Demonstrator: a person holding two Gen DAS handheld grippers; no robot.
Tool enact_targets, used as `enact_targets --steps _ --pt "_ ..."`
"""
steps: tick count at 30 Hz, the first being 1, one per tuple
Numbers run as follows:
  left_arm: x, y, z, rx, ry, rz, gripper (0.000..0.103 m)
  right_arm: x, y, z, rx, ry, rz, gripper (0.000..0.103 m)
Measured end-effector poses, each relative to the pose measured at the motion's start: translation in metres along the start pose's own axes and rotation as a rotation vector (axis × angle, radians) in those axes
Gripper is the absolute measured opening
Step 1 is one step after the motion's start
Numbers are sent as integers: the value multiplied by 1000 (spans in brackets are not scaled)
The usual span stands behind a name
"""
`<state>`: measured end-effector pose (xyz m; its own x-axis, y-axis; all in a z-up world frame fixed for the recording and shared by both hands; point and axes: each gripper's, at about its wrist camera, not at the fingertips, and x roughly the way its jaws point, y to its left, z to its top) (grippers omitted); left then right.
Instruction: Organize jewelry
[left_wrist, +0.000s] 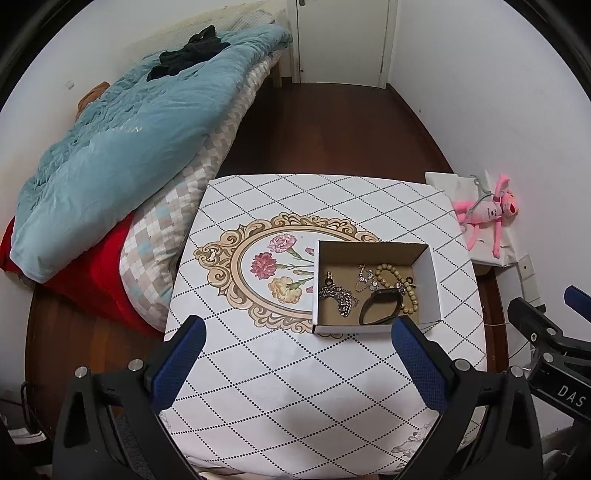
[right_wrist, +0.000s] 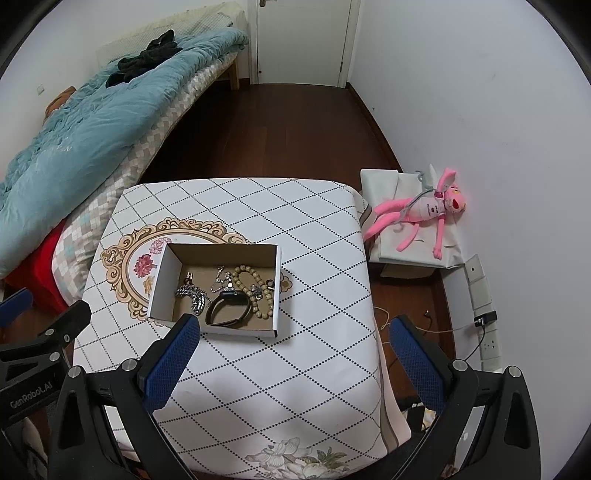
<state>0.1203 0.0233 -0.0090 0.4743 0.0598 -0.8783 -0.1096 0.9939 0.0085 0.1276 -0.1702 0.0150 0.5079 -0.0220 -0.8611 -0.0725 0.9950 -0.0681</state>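
Observation:
An open cardboard box (left_wrist: 428, 291) (right_wrist: 162, 280) stands on the small table (left_wrist: 288, 387) (right_wrist: 295, 350). In it lie a black band (left_wrist: 380, 308) (right_wrist: 226, 308), a tan bead bracelet (left_wrist: 400, 286) (right_wrist: 258, 291), a silver chain (left_wrist: 340, 297) (right_wrist: 194, 295) and a thin sparkly chain (left_wrist: 365, 278) (right_wrist: 221, 278). My left gripper (left_wrist: 297, 338) is open and empty, held above the table in front of the box. My right gripper (right_wrist: 293, 338) is open and empty, in front of and to the right of the box.
A bed with a blue quilt (left_wrist: 122, 147) (right_wrist: 74, 136) runs along the left. A pink plush toy (left_wrist: 487, 214) (right_wrist: 424, 214) lies on a white bag at the right wall. Dark wood floor (left_wrist: 325, 125) leads to a white door (right_wrist: 303, 37).

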Motion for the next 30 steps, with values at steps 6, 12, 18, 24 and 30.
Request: enact_targets --steps 6,12,18,24,30 --pt "3 2 -1 1 3 5 103 1 0 -1 1 4 4 103" --pt "4 2 -5 9 7 4 103 2 1 -3 1 11 10 103" --pt "5 1 -6 14 10 6 103 4 2 -6 1 20 12 103" --pt "5 1 -7 14 10 6 103 5 1 -7 1 31 13 103" --pt "3 1 -7 14 4 7 103 5 0 -8 -1 30 10 103"
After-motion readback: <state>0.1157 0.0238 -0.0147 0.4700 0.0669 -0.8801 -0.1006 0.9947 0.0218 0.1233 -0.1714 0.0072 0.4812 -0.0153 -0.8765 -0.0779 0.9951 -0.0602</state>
